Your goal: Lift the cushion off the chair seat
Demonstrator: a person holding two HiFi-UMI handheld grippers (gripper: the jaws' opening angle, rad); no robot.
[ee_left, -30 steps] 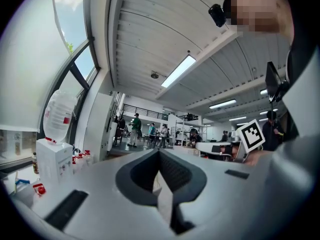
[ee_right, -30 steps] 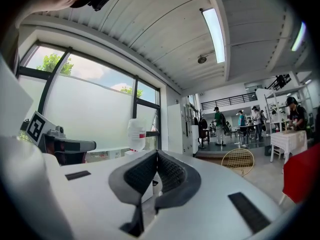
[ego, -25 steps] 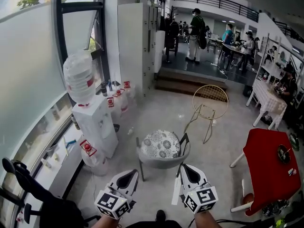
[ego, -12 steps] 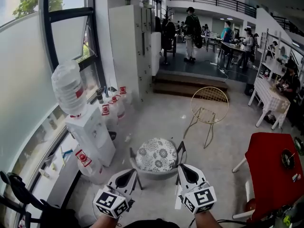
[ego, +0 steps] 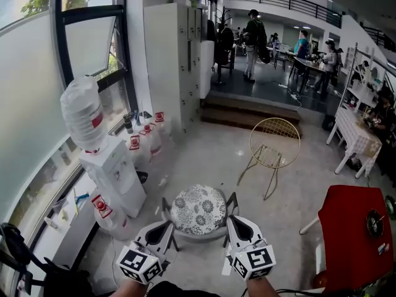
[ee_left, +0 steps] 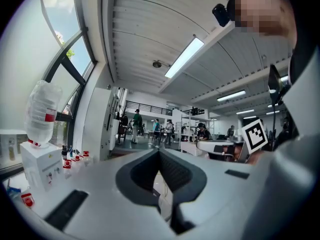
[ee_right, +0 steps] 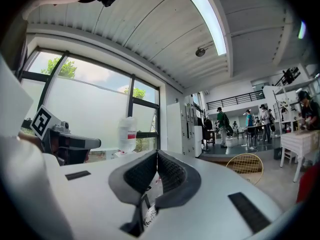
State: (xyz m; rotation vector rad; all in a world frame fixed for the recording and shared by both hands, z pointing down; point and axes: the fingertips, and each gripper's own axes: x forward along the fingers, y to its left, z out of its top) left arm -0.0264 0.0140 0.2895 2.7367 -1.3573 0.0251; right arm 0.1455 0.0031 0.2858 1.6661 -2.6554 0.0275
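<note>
two grippers are held side by side at the bottom of the head view. the left gripper (ego: 168, 228) has its jaws pressed together with nothing between them, and the right gripper (ego: 234, 223) is closed and empty in the same way. one round patterned cushion (ego: 198, 209) lies flat on the seat of one grey chair (ego: 231, 200). it shows between the two sets of tips and just beyond them, and neither gripper holds it. a second chair, of gold wire (ego: 275, 142), stands empty well behind. at the left, one white water dispenser (ego: 114, 173) carries one large bottle (ego: 81, 113) upturned on top. three red-labelled water bottles (ego: 148, 132) stand in a row past it, by the wall. one red table (ego: 346, 240) at the right bears a small dark dish (ego: 373, 206), its contents too small to tell.
</note>
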